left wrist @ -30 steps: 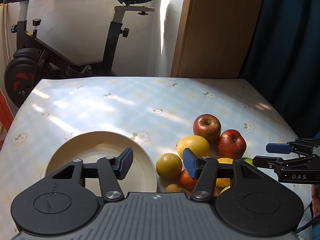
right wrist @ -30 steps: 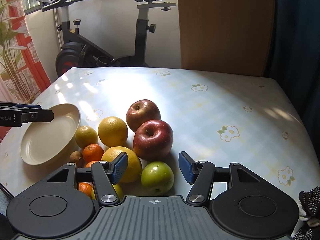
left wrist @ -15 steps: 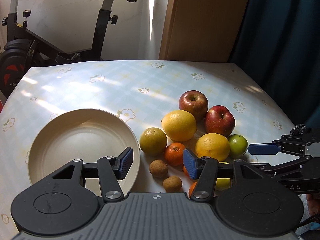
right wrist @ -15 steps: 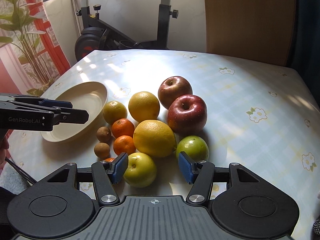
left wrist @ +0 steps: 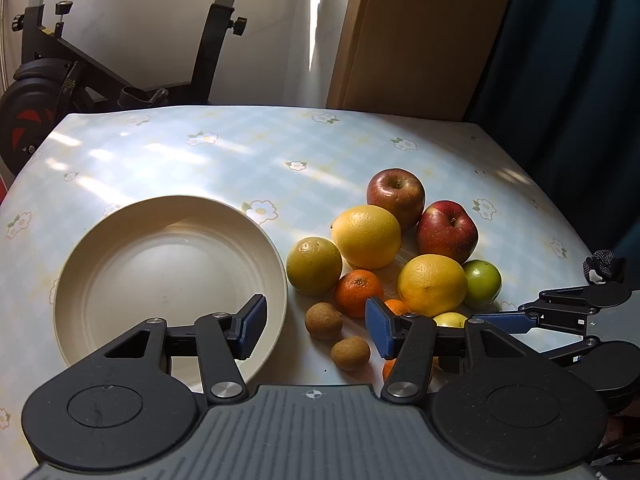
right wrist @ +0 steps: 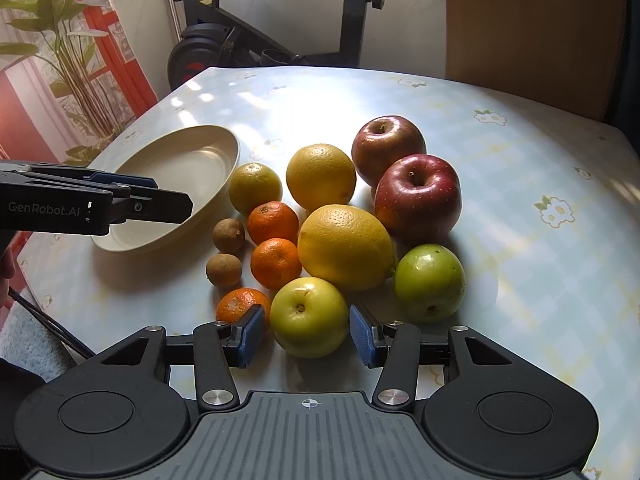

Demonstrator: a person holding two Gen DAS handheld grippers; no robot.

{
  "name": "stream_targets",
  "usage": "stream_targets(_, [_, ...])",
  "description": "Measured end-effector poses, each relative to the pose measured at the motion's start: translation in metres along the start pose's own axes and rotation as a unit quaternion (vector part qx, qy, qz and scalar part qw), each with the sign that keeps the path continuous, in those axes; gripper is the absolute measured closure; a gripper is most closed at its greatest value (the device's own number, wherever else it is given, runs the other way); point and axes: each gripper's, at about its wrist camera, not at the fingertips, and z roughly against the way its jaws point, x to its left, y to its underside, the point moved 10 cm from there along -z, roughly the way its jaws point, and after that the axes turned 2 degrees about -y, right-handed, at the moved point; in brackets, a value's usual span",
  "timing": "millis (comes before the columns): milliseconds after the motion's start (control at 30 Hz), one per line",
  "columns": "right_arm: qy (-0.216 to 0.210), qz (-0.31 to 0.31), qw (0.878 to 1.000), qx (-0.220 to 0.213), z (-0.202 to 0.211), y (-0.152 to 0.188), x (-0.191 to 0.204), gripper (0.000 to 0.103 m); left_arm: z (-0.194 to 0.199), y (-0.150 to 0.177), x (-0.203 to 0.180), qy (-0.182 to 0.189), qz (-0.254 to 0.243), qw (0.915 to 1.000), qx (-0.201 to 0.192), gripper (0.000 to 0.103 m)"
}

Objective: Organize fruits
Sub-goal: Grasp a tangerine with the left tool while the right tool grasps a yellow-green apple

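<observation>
Closing around the yellow-green apple (right wrist: 309,317), stem end facing up, the right gripper (right wrist: 307,335) fingers remain apart.

Each gripper has a ribbed grey housing, black linkage arms with silver pivot screws and blue pads. The left gripper (right wrist: 176,202) bears white "GenRobot.AI" lettering on its black side; the right gripper (right wrist: 307,336) matches.
</observation>
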Motion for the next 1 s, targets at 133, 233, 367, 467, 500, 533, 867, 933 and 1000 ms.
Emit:
stream_targets(133, [-0.005,-0.012,1.000,0.002,-0.006,0.001,-0.004,0.059,0.000,0.002,-0.001,0.002,-0.002,1.0000,0.003,0.046])
stream_targets(233, [-0.009,-0.017,1.000,0.002,-0.006,0.002,-0.006,0.060,0.000,0.003,-0.002,0.005,-0.001,1.0000,0.005,0.046])
stream_targets(367, [-0.011,-0.030,0.999,-0.003,0.000,0.005,-0.009,0.060,-0.002,0.007,-0.006,0.015,-0.004,0.9998,0.013,0.046])
stream_targets(467, [-0.007,-0.036,0.999,-0.012,0.007,0.005,-0.012,0.060,-0.006,0.011,-0.013,0.022,-0.014,0.9993,0.027,0.046])
stream_targets(500, [-0.004,-0.037,0.999,-0.015,0.009,0.006,-0.013,0.060,-0.008,0.013,-0.017,0.027,-0.019,0.9989,0.033,0.046])
stream_targets(533, [-0.002,-0.038,0.999,-0.017,0.011,0.007,-0.014,0.060,-0.010,0.015,-0.021,0.033,-0.025,0.9985,0.037,0.046])
stream_targets(867, [0.005,-0.055,0.998,-0.035,0.026,0.012,-0.025,0.060,-0.023,0.038,-0.055,0.085,-0.072,0.9900,0.087,0.065])
stream_targets(933, [0.004,-0.059,0.998,-0.038,0.027,0.013,-0.028,0.060,-0.026,0.040,-0.057,0.090,-0.068,0.9893,0.093,0.065])
stream_targets(1000, [0.003,-0.061,0.997,-0.039,0.027,0.013,-0.029,0.060,-0.029,0.041,-0.058,0.096,-0.063,0.9882,0.101,0.065])
